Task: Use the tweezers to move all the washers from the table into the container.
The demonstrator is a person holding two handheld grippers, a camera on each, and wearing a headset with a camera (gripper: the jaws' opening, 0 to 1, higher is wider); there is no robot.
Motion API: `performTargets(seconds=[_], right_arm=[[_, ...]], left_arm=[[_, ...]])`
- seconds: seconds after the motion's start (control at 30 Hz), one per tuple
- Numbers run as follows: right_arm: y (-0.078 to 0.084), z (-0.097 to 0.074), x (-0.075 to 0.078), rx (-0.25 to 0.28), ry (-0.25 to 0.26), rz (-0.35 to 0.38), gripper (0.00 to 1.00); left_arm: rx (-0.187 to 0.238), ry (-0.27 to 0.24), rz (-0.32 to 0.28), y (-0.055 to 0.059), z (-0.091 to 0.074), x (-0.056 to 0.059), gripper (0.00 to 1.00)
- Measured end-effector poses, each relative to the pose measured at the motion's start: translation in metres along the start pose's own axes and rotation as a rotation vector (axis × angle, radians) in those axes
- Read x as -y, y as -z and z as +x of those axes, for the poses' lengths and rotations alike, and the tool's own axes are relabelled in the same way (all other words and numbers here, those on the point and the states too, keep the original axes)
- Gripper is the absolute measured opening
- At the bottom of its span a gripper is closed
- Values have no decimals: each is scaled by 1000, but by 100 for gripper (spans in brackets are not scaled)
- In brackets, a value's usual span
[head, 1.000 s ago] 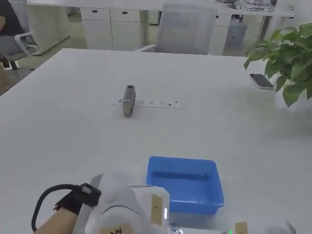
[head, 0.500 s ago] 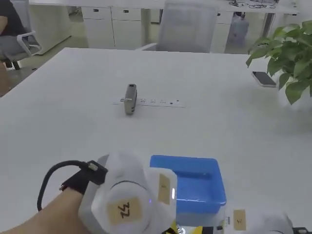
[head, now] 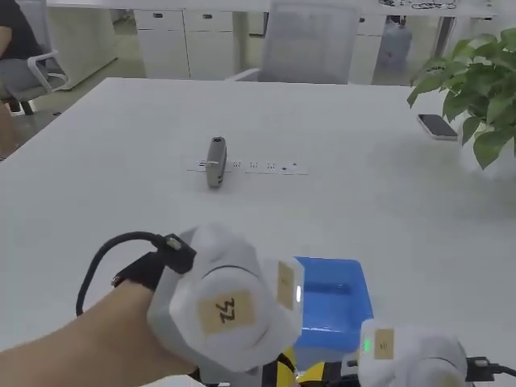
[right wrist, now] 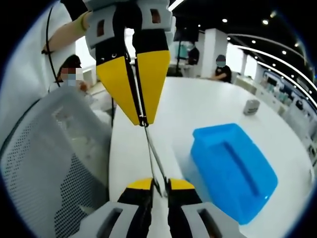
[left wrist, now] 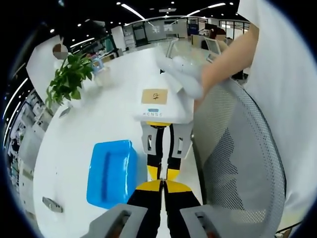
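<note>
Trouble spot up close: right tongs (right wrist: pixel 159 188) and left tongs (right wrist: pixel 142 119) are both pinched shut on opposite ends of the thin silver metal tweezers (right wrist: pixel 151 148), so I'd say an uneven pull could twist or drop them. Blue rectangular plastic container (head: pixel 339 300) sits just beside. Further out on the white surface (head: pixel 121 201): white power strip (head: pixel 258 168), dark phone (head: pixel 439 126), leafy green plant (head: pixel 484 89), grey office chair (head: pixel 310 40) beyond.

The white worktop (head: pixel 121 161) carries a blue container (head: pixel 339 298) near its front edge, a white power strip (head: pixel 262 168) with a grey plug (head: pixel 216 161) mid-surface, and a phone (head: pixel 438 126) far right.
</note>
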State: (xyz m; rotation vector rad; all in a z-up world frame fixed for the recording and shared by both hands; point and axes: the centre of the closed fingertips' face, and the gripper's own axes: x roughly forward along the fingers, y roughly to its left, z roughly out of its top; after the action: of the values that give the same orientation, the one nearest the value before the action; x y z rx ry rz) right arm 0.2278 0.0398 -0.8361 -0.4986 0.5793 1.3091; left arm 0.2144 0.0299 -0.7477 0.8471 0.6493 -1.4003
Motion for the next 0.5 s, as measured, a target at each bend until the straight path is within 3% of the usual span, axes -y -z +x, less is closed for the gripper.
performTargets(seconds=[0.2, 0.5], right_arm=[[-3, -1, 3, 12, 12, -1, 6], [-2, 2, 2, 9, -11, 30, 7]], left_arm=[[-1, 0, 8, -5, -2, -6, 0], [-12, 18, 3, -5, 0, -6, 0]])
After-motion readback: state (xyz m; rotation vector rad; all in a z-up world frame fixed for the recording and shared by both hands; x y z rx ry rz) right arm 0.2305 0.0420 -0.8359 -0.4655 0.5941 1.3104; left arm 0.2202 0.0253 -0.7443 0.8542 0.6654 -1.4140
